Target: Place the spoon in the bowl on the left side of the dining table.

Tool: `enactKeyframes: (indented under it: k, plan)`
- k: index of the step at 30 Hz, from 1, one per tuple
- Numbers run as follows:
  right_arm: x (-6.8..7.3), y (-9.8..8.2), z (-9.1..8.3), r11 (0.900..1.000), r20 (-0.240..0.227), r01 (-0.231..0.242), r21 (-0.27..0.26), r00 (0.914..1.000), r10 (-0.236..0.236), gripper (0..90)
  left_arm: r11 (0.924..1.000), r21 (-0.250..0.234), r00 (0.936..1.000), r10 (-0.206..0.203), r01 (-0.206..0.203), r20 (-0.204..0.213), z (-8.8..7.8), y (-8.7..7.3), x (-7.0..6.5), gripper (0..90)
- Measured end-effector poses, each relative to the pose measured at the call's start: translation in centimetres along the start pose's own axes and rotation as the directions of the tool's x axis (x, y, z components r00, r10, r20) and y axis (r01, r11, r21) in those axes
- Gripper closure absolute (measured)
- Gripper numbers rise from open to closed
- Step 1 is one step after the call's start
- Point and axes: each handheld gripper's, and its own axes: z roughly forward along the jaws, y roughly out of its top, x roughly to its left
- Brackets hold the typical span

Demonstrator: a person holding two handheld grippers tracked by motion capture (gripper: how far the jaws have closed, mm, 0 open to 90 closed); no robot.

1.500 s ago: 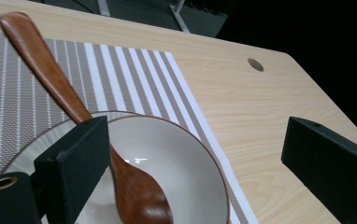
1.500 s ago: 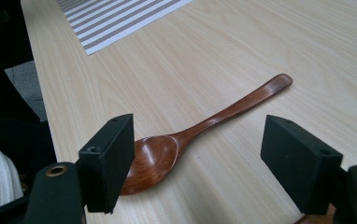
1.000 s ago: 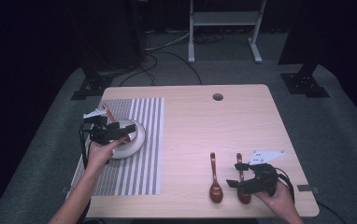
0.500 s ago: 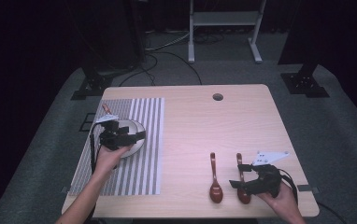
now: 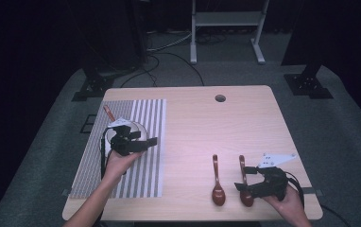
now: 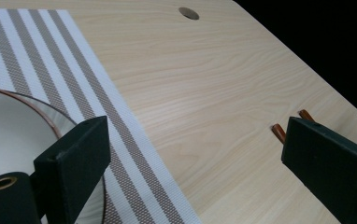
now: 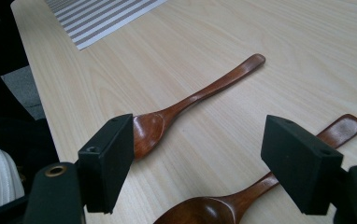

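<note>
A white bowl point(image 5: 140, 128) with a brown rim stands on the striped placemat point(image 5: 141, 179) at the left. A brown handle point(image 5: 107, 112) sticks out past its far side. My left gripper point(image 5: 143, 137) hovers over the bowl, pointing right, jaws open and empty; in the left gripper view point(image 6: 200, 154) the bowl point(image 6: 8, 135) lies by the left jaw. Two wooden spoons point(image 5: 217, 182) point(image 5: 241, 165) lie side by side near the front edge. My right gripper point(image 5: 244, 178) is open over the right spoon point(image 7: 242, 200), with the left spoon point(image 7: 190, 100) just beyond it point(image 7: 204, 158).
The light wooden table point(image 5: 207, 127) has a round cable hole point(image 5: 220, 98) at the back. Dark stand feet and cables lie on the grey floor behind. Bare wood stretches between the placemat and the spoons.
My left gripper has shifted a little to the right over the bowl. The right gripper has barely moved by the spoons.
</note>
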Motion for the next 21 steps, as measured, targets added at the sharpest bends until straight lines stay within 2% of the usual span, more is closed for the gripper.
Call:
enactKeyframes:
  k: [11, 21]
  plan:
    - [-0.1, -0.4, -0.4, 1.000, 0.005, -0.009, -0.009, 0.9999, 0.009, 24.5, 0.9995, 0.013, 0.9989, 0.029, -0.029, 0.038, 0.9, -0.3, -1.7, 7.1]
    - [-0.2, -0.6, -0.4, 1.000, 0.006, -0.014, -0.009, 0.9999, 0.014, 24.5, 0.9982, 0.033, 0.9954, 0.046, -0.049, 0.084, 1.9, -1.1, -3.2, 7.1]
